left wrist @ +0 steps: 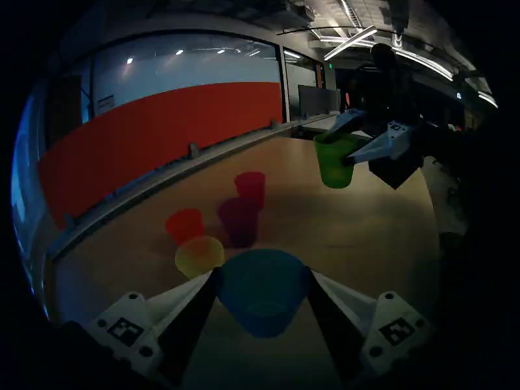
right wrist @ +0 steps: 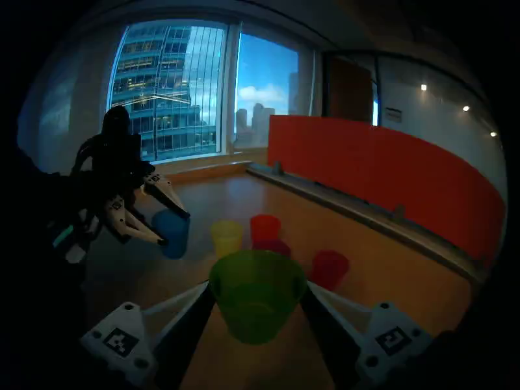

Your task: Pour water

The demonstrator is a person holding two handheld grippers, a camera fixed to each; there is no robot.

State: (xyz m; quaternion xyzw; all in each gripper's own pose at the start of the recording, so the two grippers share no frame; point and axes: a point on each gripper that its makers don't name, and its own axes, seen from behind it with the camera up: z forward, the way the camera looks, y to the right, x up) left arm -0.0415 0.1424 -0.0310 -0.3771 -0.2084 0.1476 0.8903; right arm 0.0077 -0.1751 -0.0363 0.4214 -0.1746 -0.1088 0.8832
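Observation:
In the left gripper view my left gripper (left wrist: 263, 296) is shut on a blue cup (left wrist: 263, 299), held upright over the wooden table (left wrist: 364, 227). Across the table, the right gripper (left wrist: 348, 153) holds a green cup (left wrist: 335, 159) in the air. In the right gripper view my right gripper (right wrist: 257, 299) is shut on that green cup (right wrist: 257, 296), upright, with liquid showing at its bottom. The left gripper (right wrist: 170, 231) with the blue cup (right wrist: 173, 233) appears at the left, held by a dark figure.
Several cups stand on the table between the grippers: yellow (left wrist: 199, 255), red (left wrist: 185, 225), purple (left wrist: 239, 221) and pink-red (left wrist: 251, 188). An orange partition wall (left wrist: 149, 136) and a rail border the table's far side. Large windows (right wrist: 169, 91) stand behind the person.

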